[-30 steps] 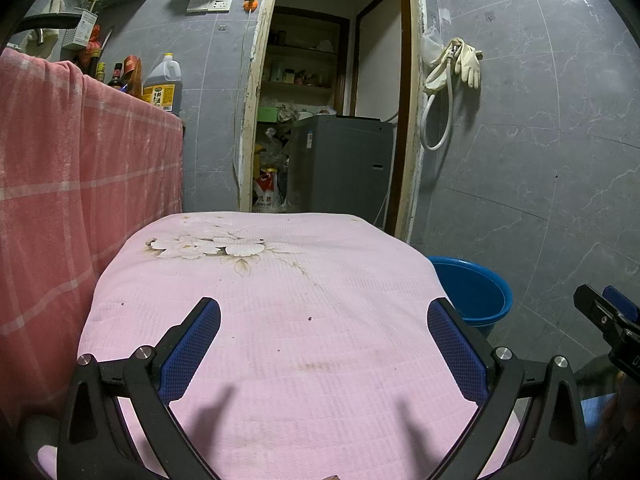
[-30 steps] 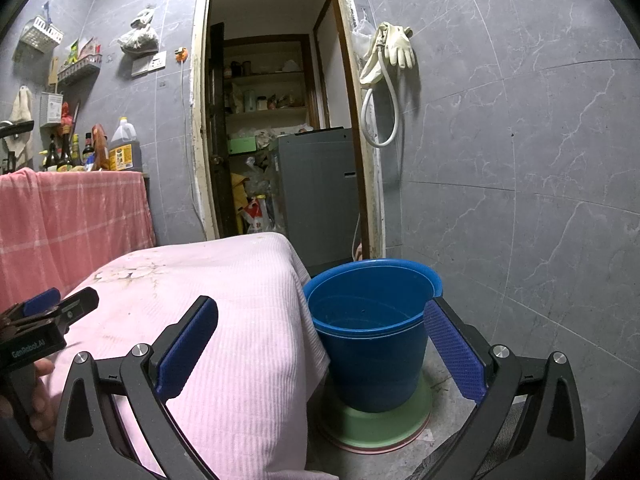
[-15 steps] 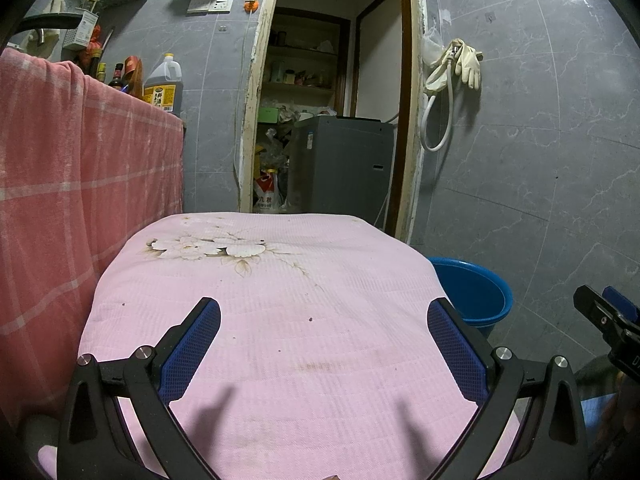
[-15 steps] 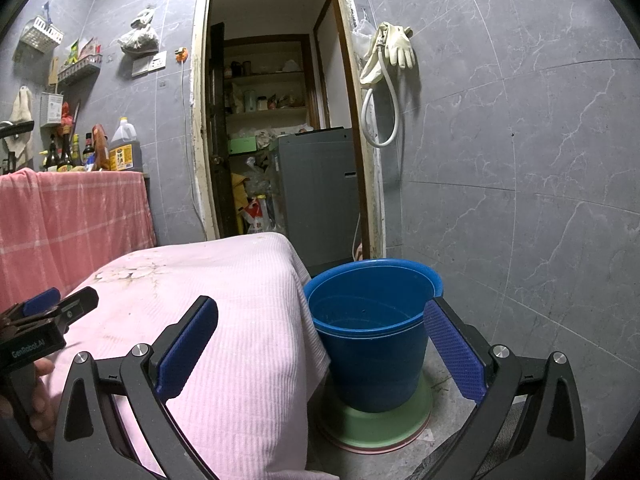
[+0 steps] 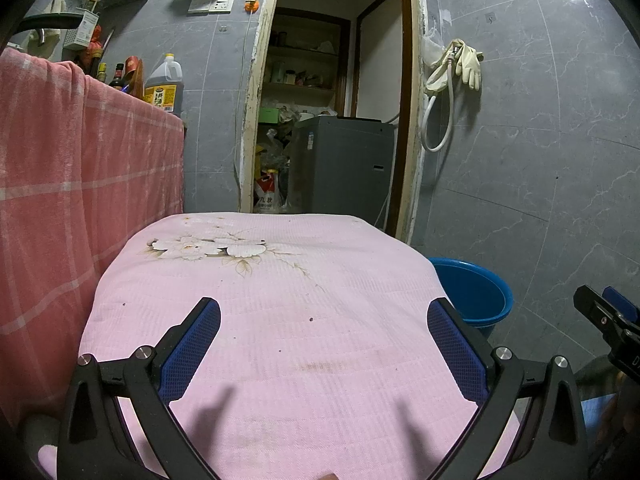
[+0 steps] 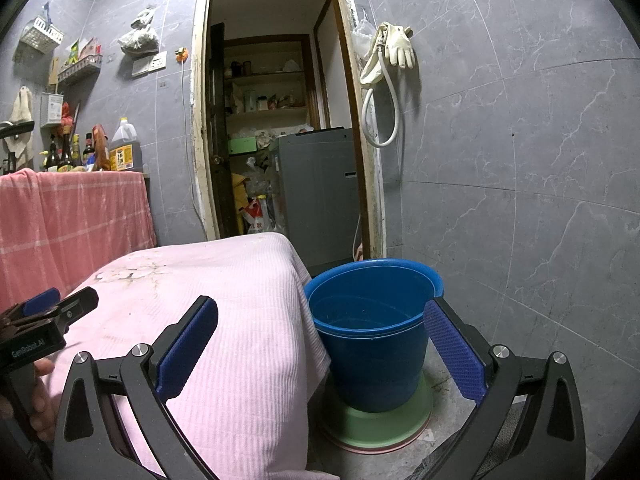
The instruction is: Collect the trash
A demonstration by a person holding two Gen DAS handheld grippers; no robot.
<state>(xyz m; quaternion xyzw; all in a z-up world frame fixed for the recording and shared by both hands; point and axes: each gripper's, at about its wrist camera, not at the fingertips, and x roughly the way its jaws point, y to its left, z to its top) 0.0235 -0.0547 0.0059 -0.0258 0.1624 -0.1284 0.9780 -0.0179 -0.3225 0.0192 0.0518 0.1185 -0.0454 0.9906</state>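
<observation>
The left tongs (image 5: pixel 323 328) hang wide apart and empty across the lower half of the frame, over a pink cloth-covered surface (image 5: pixel 280 280) printed with pale flowers. The right tongs (image 6: pixel 320 334), equally wide and empty, frame the blue bucket (image 6: pixel 372 340) at lower centre, its rim just inside the right-hand finger and its body standing on a green dish (image 6: pixel 384 426) on the floor, touching the draped cloth. No loose trash can be made out in either view.
</observation>
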